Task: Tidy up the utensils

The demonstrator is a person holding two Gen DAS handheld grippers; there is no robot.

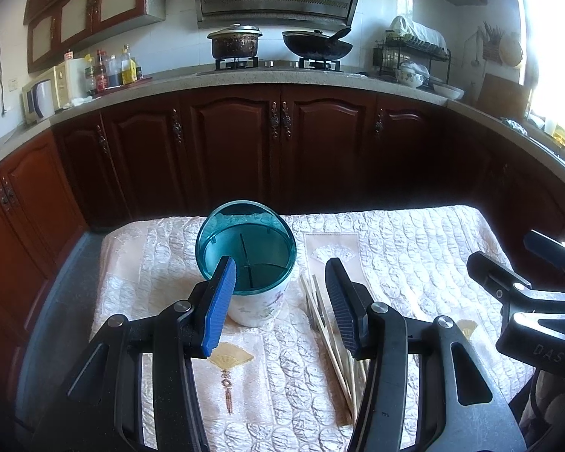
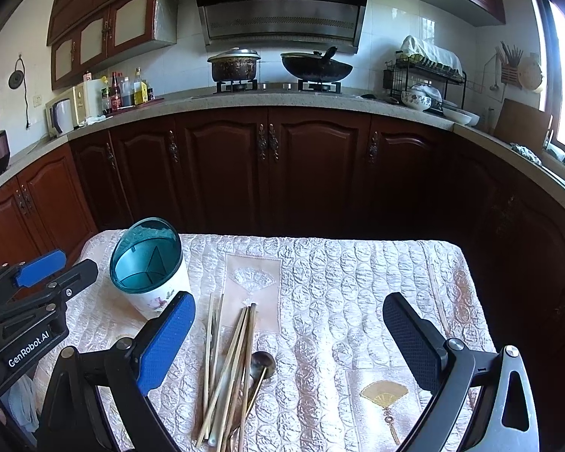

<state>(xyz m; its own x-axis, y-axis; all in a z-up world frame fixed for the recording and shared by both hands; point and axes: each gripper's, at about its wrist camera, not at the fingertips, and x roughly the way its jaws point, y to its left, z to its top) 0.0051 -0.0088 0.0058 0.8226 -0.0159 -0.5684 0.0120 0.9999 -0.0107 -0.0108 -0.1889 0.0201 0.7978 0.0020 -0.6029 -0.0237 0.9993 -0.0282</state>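
A white utensil holder with a teal divided rim [image 1: 246, 260] stands upright on the quilted cloth; it also shows in the right wrist view [image 2: 147, 263]. A loose pile of wooden chopsticks [image 2: 229, 369] lies on the cloth with a metal spoon [image 2: 262, 362] among them; the chopsticks also show in the left wrist view [image 1: 329, 335]. My left gripper [image 1: 280, 290] is open and empty, just in front of the holder. My right gripper [image 2: 288, 333] is open and empty, above the chopstick pile. Each gripper shows at the edge of the other's view.
The cream quilted tablecloth [image 2: 358, 282] covers a small table with dark floor around it. Dark wooden cabinets [image 2: 267, 165] stand beyond. The counter holds a pot [image 2: 233, 64], a wok [image 2: 316, 66], bottles and a dish rack [image 2: 425, 75].
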